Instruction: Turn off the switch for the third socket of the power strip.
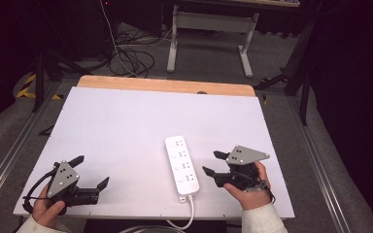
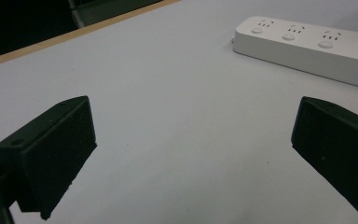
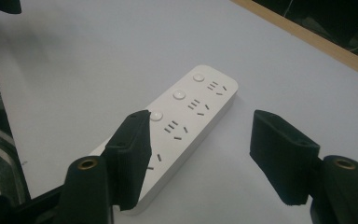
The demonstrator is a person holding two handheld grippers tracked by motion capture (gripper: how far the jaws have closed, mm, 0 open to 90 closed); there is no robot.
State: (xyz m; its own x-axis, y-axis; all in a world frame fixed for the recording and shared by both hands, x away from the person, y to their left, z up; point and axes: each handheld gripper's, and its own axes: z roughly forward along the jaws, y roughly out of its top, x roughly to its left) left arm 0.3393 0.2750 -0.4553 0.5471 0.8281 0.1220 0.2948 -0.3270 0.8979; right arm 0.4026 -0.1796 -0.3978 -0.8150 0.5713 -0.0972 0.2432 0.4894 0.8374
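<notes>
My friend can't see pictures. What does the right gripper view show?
A white power strip lies on a pale table, just ahead of the open right gripper, which holds nothing. A wooden edge runs along the table's far side.

My table (image 1: 126,126) is a white board with a wooden strip (image 1: 165,86) at the far edge; one white power strip (image 1: 181,164) lies flat on it, its cord (image 1: 190,213) running off the near edge.
</notes>
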